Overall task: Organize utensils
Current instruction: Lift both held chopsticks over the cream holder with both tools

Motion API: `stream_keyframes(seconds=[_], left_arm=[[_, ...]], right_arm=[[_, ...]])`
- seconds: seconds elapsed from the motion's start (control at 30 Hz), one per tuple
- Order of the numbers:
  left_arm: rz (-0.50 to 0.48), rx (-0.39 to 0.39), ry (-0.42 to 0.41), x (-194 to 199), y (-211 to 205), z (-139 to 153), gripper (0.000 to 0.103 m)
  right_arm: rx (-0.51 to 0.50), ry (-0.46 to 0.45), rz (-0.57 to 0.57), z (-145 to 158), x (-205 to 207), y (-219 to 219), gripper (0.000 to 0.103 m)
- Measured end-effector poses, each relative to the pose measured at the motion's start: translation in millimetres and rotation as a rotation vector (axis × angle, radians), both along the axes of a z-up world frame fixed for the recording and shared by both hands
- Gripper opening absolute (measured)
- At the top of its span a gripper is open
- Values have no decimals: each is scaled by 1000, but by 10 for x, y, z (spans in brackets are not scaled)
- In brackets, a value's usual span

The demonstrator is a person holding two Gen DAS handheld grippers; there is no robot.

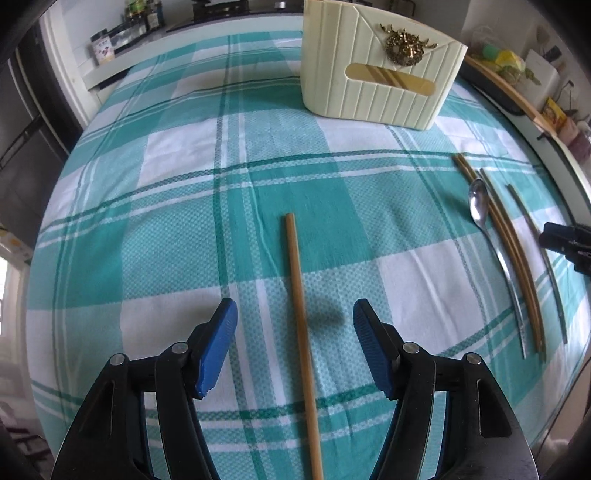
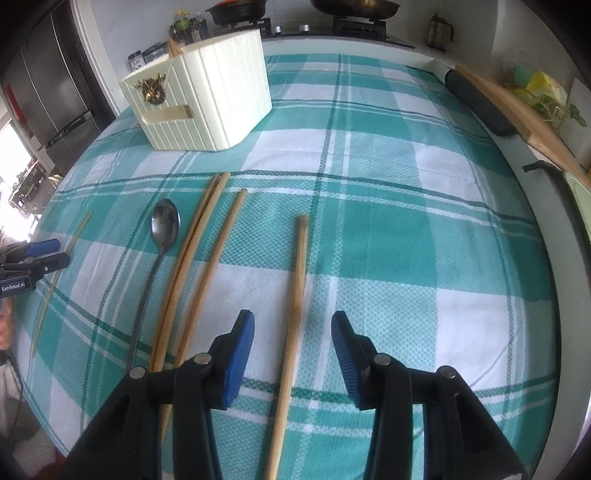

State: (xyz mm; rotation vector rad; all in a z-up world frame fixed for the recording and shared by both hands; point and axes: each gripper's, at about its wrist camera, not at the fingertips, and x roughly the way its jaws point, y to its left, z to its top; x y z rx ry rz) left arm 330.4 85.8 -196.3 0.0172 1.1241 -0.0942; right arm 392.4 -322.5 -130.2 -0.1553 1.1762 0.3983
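Nearest in the left wrist view, the left tool (image 1: 293,334) hangs over the counter with its blue-padded jaws apart, gripping nothing. A single light wooden chopstick (image 1: 301,325) lies flat on the teal and white checked cloth (image 1: 184,206) between the pads, touching neither.

In the right wrist view, the right tool (image 2: 293,341) likewise stands with its jaws apart above another bare wooden chopstick (image 2: 295,306), which runs lengthwise between the pads without contact.

Just left of that chopstick, a further single chopstick (image 2: 218,258) lies on the cloth, then a pair of chopsticks (image 2: 192,254) pressed side by side, then a long-handled silver metal spoon (image 2: 159,243) with its bowl pointing away. The left tool shows at the far left edge of this view, over the thin pale chopstick.

Farther back, well apart from the loose utensils, stands a cream ribbed plastic utensil holder (image 2: 207,107) with a gold ornament on its front. Chopstick tips (image 2: 173,47) stick up out of it.

Beyond the counter's far edge sits a stove with dark pans (image 2: 236,11).
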Motion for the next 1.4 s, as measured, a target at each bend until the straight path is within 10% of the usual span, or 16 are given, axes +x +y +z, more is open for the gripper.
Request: stream_keyframes(seconds=[0.13,0.2,0.27,0.33,0.97,1.4], left_arm=[[-9,30,6,178,4,-33,65],[-5,43,5,243,2,-17,52],[-17,47,1,280,-18,-2,15],[-26,34,1,304,-33,-1,6],[55,-231,-414,-717,311,1542,4],[31,-272,-561,-1080,175,1991,4]], right_arm=[[-34,-19,26,-47,265,153,44],[-40,-17,17,-60,396,186,41],[-55,-24,-2,-54,521,204,8],[-25,-11,-24,-55,600,187,7],[318,-417,-10,1743,-527,-164,7],[362,-627,-13,2193,-970,-97,7]])
